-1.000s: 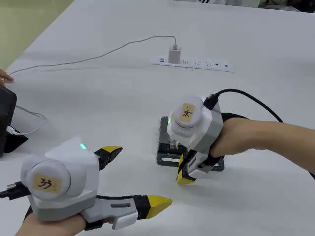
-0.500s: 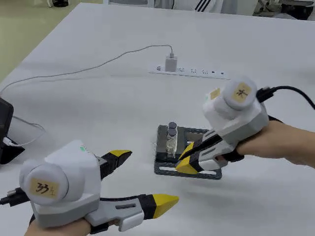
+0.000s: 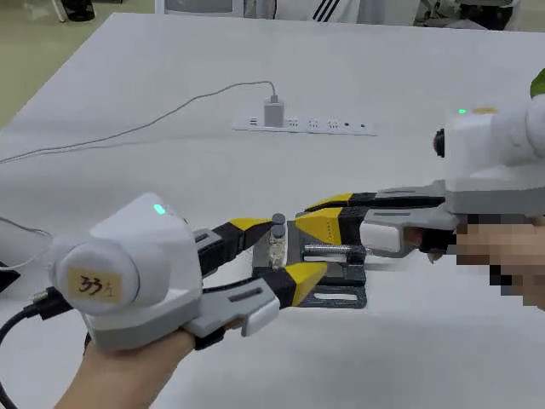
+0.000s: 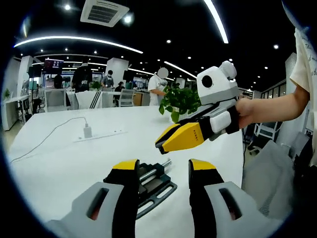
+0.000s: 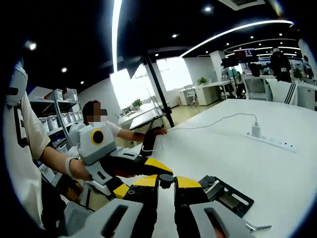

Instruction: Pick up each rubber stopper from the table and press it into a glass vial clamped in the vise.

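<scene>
Two claws are out over the counter (image 3: 170, 162): the left claw (image 4: 163, 166) nearer, the right claw (image 3: 313, 217) to the right. One vise (image 3: 336, 294) stands there, with two glass vials (image 3: 277, 249) at its left end. Each vial carries one rubber stopper (image 3: 278, 220), and a third dark round one (image 5: 166, 179) looks pinched between the right claw's tips. Far back lie one power strip (image 3: 311, 126), one white charger (image 3: 273, 111) and one cable (image 3: 153, 123).

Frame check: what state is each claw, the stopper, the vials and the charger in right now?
left claw: open, empty.
right claw: shut on a rubber stopper.
rubber stopper: pinched between the right claw's tips, off the table.
glass vials: upright in the vise, dark tops on.
charger: plugged into the power strip.
</scene>
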`<action>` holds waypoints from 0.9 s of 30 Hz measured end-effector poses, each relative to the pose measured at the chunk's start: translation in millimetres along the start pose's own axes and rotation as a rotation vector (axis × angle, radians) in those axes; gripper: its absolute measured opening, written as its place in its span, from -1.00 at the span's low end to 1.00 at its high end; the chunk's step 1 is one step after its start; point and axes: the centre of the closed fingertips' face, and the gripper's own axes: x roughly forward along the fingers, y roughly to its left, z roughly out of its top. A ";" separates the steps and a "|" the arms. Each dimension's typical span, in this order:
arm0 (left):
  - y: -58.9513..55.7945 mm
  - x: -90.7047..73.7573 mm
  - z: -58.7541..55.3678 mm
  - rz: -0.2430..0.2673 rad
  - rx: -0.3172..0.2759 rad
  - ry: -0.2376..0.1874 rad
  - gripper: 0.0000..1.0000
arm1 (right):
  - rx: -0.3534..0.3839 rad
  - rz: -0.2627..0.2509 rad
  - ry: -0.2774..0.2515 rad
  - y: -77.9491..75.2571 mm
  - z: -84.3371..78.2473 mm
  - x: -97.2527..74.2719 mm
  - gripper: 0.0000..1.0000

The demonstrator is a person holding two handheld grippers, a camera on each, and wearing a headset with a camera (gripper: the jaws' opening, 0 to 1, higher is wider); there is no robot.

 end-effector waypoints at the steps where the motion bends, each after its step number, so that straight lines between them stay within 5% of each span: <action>1: -2.4 2.6 3.5 -0.008 0.005 -0.010 -0.36 | 0.010 -0.009 -0.024 -1.3 2.0 -4.0 -0.86; 16: -26.2 19.5 17.2 -0.087 0.030 -0.048 -0.82 | 0.054 -0.037 -0.171 -3.2 2.9 -30.5 -0.87; 27: -34.4 17.9 14.7 -0.115 0.040 -0.038 -0.90 | 0.052 -0.007 -0.171 3.4 -0.9 -34.5 -0.87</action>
